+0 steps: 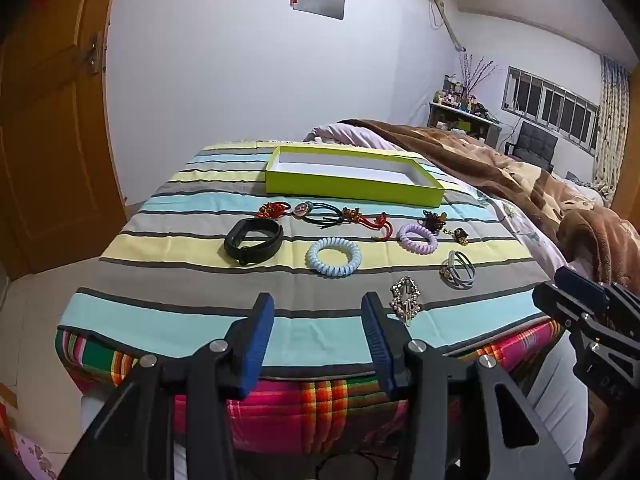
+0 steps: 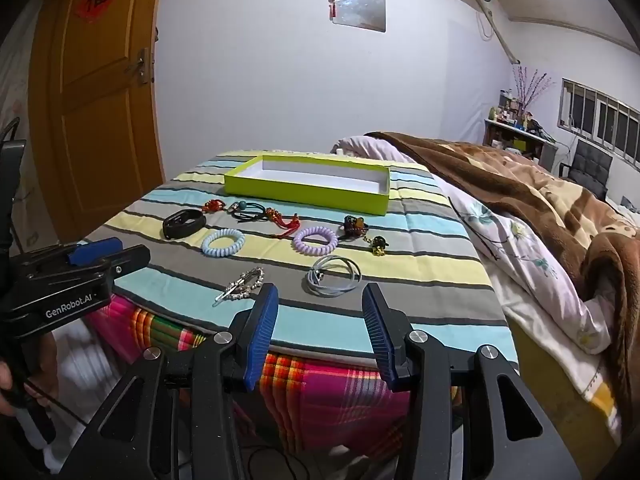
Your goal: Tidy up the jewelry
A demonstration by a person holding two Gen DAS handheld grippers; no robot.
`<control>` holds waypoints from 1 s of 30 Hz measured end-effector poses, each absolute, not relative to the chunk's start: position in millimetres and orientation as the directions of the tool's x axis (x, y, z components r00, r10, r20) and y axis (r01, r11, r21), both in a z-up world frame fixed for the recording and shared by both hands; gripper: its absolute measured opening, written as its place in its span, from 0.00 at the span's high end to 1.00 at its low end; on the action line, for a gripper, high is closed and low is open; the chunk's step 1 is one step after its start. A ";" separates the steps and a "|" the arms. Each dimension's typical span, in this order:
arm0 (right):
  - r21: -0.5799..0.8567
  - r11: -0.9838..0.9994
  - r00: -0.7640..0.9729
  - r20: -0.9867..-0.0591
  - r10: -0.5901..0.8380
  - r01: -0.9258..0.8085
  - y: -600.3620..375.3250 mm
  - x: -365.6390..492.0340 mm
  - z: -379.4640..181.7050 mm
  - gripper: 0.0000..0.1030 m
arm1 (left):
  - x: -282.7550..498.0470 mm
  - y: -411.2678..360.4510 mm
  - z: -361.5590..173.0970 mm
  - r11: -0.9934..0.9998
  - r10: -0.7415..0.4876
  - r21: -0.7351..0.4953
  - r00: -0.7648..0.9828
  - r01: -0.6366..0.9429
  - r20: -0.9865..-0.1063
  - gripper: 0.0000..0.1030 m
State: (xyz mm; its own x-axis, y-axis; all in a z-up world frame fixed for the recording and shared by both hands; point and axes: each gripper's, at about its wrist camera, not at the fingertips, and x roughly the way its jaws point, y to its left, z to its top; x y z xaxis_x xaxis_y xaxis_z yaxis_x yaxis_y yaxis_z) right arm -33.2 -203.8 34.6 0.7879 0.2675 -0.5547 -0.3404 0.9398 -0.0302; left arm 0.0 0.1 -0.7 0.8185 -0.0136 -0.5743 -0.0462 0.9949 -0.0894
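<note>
A lime green open box (image 1: 352, 178) (image 2: 308, 188) with a white inside stands at the far side of the striped bedspread (image 1: 168, 312). In front of it lie a black wristband (image 1: 253, 240) (image 2: 184, 223), a light blue coil hair tie (image 1: 333, 257) (image 2: 223, 242), a purple coil hair tie (image 1: 417, 237) (image 2: 315, 239), a grey cord bracelet (image 1: 459, 270) (image 2: 334, 278), a rhinestone hair clip (image 1: 405, 300) (image 2: 242, 282), red knotted cords (image 1: 370, 222) and dark hair ties (image 1: 320, 213). My left gripper (image 1: 318, 312) is open and empty at the near edge. My right gripper (image 2: 320, 308) is open and empty, just short of the grey bracelet.
A brown blanket (image 2: 540, 200) and a floral quilt (image 2: 520, 256) cover the bed to the right. A wooden door (image 2: 100, 100) stands at the left. A bright plaid sheet (image 2: 320, 400) hangs below the striped spread. A shelf and a chair stand far right.
</note>
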 end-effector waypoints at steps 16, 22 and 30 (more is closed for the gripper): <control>-0.035 0.944 0.800 -0.540 0.259 -0.329 -204.7 -35.1 35.4 0.57 | -3.6 6.3 2.2 0.993 0.016 -0.085 0.824 -0.078 -0.566 0.54; -0.040 0.943 0.803 -0.537 0.258 -0.329 -204.0 -34.4 35.2 0.57 | -3.9 6.5 1.5 0.993 0.004 -0.097 0.823 -0.071 -0.568 0.54; -0.041 0.942 0.803 -0.537 0.260 -0.332 -203.8 -35.0 35.3 0.57 | -5.7 4.5 -0.4 0.993 0.007 -0.093 0.825 -0.072 -0.565 0.54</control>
